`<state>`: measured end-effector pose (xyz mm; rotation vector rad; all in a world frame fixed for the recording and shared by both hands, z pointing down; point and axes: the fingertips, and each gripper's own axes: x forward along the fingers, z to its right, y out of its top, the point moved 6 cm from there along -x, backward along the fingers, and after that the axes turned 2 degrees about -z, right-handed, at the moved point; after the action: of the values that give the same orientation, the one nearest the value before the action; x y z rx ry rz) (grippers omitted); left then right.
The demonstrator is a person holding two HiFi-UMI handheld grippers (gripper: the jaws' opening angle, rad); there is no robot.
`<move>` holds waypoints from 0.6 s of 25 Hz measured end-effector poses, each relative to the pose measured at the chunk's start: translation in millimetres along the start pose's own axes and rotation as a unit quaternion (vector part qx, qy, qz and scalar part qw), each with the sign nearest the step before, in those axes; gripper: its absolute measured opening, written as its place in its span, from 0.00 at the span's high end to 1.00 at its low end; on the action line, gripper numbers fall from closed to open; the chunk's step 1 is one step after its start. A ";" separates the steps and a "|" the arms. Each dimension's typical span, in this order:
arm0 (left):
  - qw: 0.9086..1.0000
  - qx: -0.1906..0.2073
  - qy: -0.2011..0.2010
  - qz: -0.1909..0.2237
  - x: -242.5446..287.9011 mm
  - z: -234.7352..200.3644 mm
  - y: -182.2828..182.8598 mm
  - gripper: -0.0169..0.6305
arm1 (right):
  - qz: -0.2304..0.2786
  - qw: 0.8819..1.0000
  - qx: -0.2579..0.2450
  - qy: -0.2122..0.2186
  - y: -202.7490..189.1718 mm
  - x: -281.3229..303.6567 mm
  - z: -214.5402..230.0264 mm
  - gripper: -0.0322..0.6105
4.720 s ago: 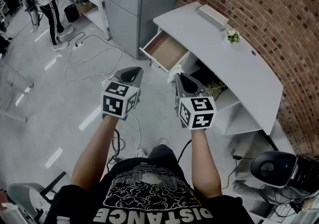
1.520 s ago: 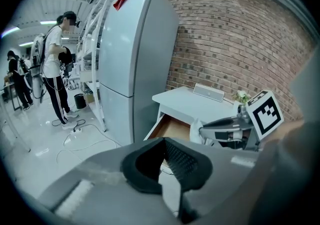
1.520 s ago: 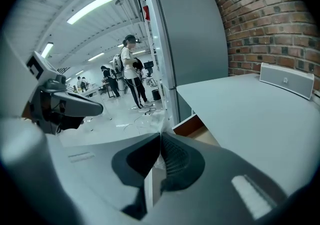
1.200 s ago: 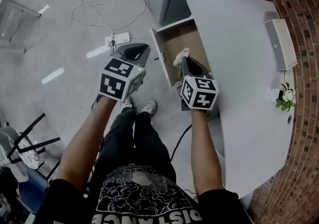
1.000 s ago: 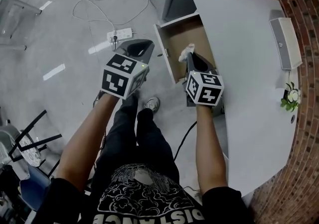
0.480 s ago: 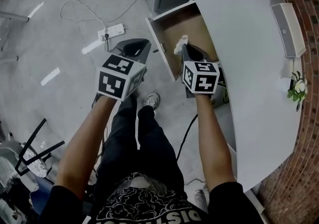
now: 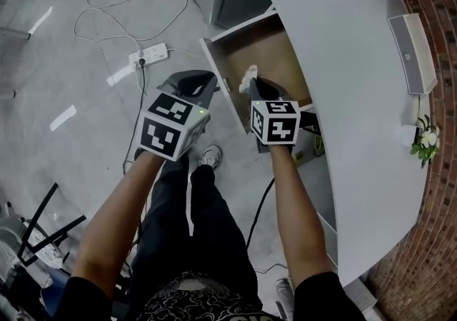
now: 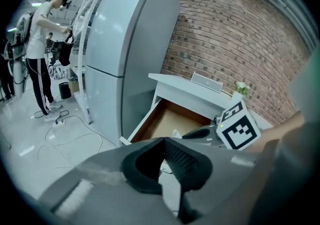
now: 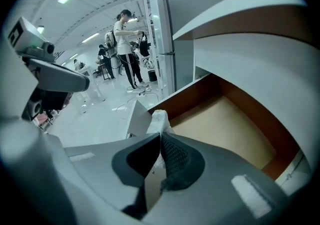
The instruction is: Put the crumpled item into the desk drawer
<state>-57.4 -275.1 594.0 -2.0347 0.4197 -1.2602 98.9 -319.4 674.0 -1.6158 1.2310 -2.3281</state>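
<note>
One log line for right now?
right gripper: shut on crumpled item | position: over front edge of open drawer | left gripper: shut, empty | item not yet released

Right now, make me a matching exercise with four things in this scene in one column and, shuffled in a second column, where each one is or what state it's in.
Things:
1. paper wad
2. drawer
3. left hand-held gripper
4. power strip

Places or states:
A. lying on the floor
B. shut, holding nothing
C. pulled open, bottom bare
D. pinched in the right hand-held gripper

Pairs: 1-D, 2-C, 3-B, 4-A
</note>
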 end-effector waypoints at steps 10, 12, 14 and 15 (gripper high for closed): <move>1.000 -0.003 -0.008 -0.005 18.7 -11.4 -5.8 0.97 | -0.011 1.000 0.017 -0.005 -6.6 20.1 6.4 0.94; 1.000 -0.003 -0.010 -0.004 20.1 -11.8 -6.3 0.97 | -0.012 1.000 0.017 -0.006 -7.9 21.8 6.9 0.94; 1.000 -0.003 -0.012 -0.002 20.3 -12.5 -6.2 0.98 | -0.014 1.000 0.017 -0.006 -9.9 22.6 6.9 0.93; 1.000 -0.003 -0.012 -0.002 20.4 -13.1 -5.6 0.97 | -0.014 1.000 0.017 -0.007 -10.1 22.6 7.7 0.93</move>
<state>-59.6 -288.3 614.9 -2.0540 0.4092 -1.2377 98.7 -327.2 698.7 -1.6462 1.1663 -2.3380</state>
